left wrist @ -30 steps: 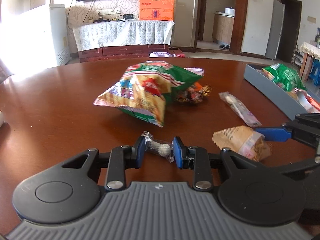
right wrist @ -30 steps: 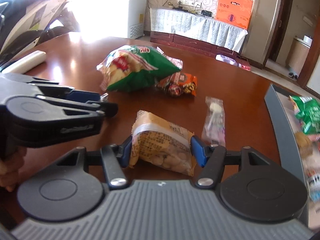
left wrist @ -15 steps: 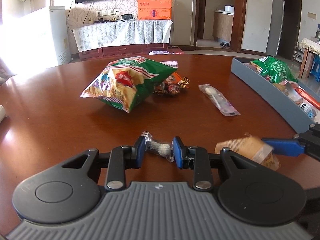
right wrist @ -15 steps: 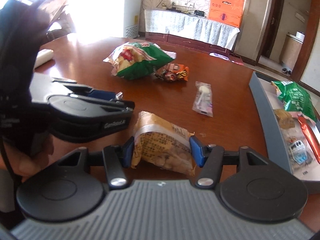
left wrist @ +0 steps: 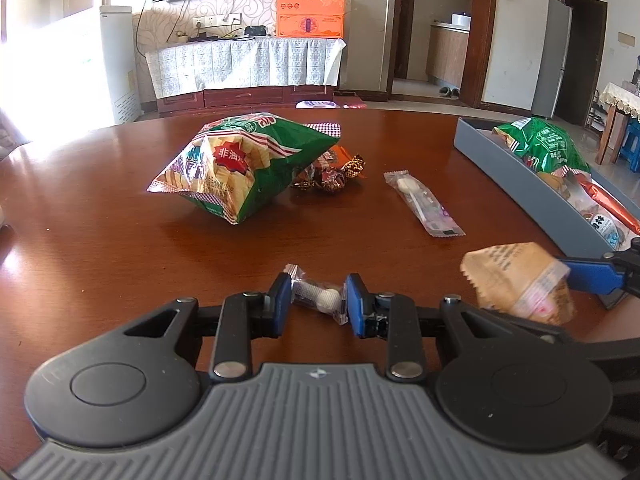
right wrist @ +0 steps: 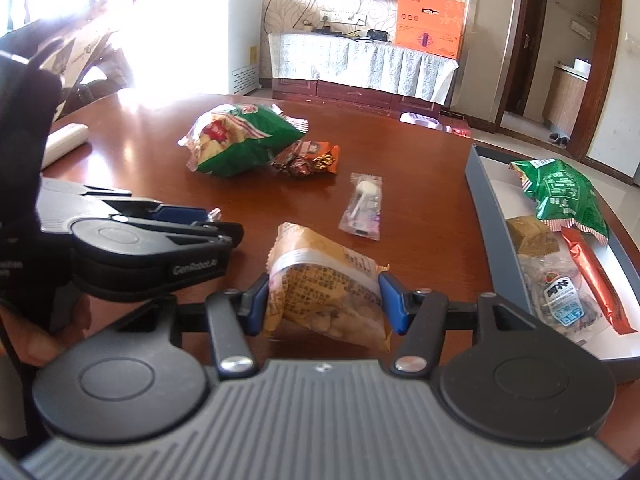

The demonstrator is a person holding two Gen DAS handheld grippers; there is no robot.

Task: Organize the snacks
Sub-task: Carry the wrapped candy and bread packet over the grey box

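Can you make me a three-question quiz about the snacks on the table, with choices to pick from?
1. Where is the orange stick packet?
A. in the grey tray
B. under the big green chip bag
C. in the left gripper

2. What colour is the packet held by the right gripper?
A. blue
B. tan-yellow
C. pink

3. What is the left gripper doing?
A. hanging open
B. squeezing a small clear-wrapped candy
C. holding the chip bag

Answers: 1 A, it lies inside the tray beside other packets. 2 B, the wrapper is tan-yellow. 3 B, the candy sits between both fingers.
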